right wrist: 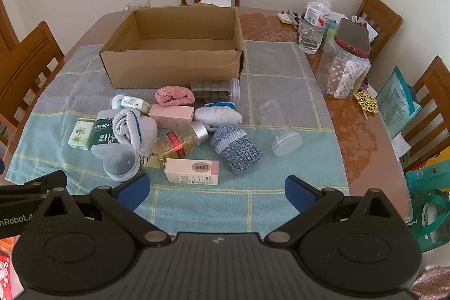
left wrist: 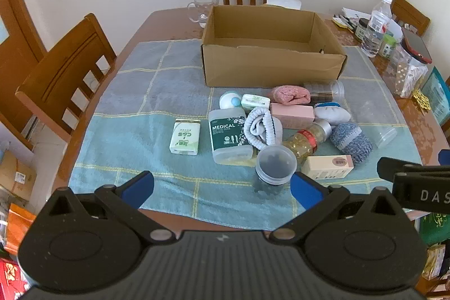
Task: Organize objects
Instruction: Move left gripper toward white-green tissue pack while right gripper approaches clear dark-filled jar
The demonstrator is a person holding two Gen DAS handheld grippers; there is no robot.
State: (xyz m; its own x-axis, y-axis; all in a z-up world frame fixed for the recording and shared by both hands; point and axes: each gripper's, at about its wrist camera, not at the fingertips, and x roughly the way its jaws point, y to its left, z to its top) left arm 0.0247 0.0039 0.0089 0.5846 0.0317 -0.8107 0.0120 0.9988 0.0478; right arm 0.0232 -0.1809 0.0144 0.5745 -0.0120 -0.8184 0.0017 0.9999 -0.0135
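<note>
Cardboard box (left wrist: 270, 66) interior partly hidden by near wall. Left tool (left wrist: 222, 187), right tool (right wrist: 215, 189) both spread wide, holding nothing, above near table (right wrist: 365, 131) edge; clutter pile (right wrist: 168, 128) before box.

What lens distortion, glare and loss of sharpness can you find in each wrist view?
Left wrist view: the table edge and left chair bow outward, corners go black, the left gripper looms large. Right wrist view: the same barrel bend; window light glares off bare tabletop beside the bottle; clutter at the right edge looks soft, as does the box print.
</note>
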